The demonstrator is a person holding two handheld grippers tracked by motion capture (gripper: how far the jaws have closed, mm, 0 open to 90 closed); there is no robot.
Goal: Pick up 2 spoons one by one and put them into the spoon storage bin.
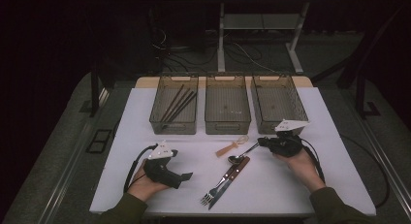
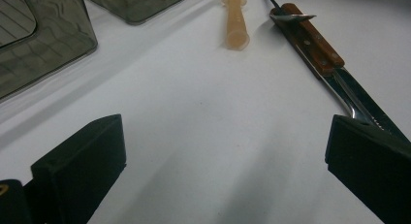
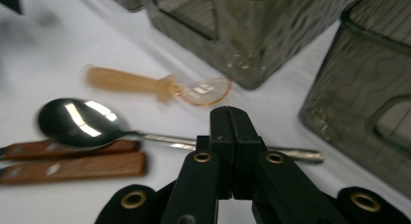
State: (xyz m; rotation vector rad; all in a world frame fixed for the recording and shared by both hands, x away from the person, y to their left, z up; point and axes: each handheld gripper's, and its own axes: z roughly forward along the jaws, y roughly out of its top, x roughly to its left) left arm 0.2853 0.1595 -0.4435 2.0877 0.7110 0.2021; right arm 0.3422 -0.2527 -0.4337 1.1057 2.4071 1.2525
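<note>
Evidently for sorting into a bin (image 1: 278, 104), the spoon (image 3: 82, 123), lying across the knife (image 3: 72, 168) on the surface (image 1: 145, 136), is clamped at its handle by the right gripper (image 3: 231, 136), while the left gripper (image 2: 223, 151) is held aside, jaws apart.

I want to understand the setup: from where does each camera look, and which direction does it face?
High view: above the person's side, facing forward and down on the table; both hands with the left gripper and right gripper show.
Left gripper view: rides on the left gripper, low over the table, its two jaws apart, facing the wooden-handled knife.
Right gripper view: rides on the right gripper, jaws shut over the metal spoon handle, facing the bins.
Shared: the plastic spoon appears in all three views.
</note>
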